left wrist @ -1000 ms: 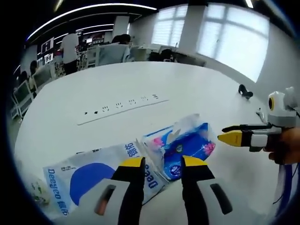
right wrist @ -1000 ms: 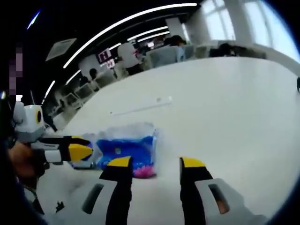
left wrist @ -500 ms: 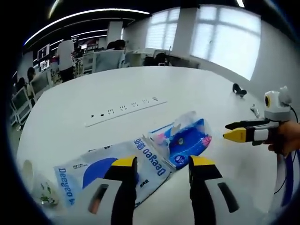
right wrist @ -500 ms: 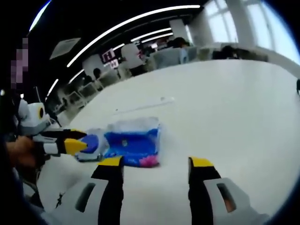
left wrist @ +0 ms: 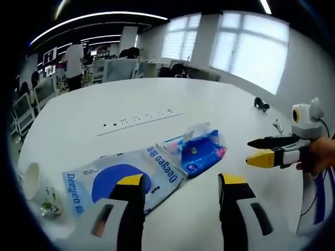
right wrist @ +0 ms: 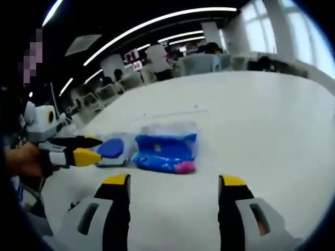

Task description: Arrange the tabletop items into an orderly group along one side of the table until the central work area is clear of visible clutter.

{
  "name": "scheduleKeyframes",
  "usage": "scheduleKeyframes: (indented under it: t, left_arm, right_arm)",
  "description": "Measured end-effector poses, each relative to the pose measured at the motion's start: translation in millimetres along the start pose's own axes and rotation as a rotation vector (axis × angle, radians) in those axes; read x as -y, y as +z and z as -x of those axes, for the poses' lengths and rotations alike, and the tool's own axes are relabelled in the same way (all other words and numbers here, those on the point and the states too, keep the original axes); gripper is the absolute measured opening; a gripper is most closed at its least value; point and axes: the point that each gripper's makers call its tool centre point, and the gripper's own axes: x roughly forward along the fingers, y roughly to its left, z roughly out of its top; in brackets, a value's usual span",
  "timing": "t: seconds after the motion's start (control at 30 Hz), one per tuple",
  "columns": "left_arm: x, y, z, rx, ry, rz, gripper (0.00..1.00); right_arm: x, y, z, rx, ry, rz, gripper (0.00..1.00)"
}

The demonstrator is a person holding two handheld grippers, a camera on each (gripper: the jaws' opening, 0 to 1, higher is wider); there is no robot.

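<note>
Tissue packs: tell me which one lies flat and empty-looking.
The white Deeyeo pack with the big blue circle, nearer the cup. The other, the blue pack, is puffy and crumpled.

An open-plan office: desks with monitors (left wrist: 52, 55), office chairs (right wrist: 201, 63), strip lights (right wrist: 157, 22), big windows (left wrist: 251, 49).

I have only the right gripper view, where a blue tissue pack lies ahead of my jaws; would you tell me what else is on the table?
Observer: In the left gripper view a white cup sits near the edge of the table, past the large white-and-blue Deeyeo pack, on the side away from the blue tissue pack.
Operator: Thank you. Is there anything further out?
Observer: Yes, a small black object lies far across the table, apart from everything else.
</note>
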Motion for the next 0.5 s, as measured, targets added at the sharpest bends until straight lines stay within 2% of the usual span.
scheduleKeyframes:
  t: [0.2, 0.5]
  left_arm:
    - [-3.6, -8.9, 12, 0.01, 0.005, 0.011, 0.63]
    - [-4.0, -22.7, 28, 0.012, 0.005, 0.019, 0.72]
  right_arm:
    - [-12, -14.3, 9, -0.007, 0.011, 0.007, 0.7]
    - [-26, -25.6, 19, 0.003, 0.023, 0.005, 0.78]
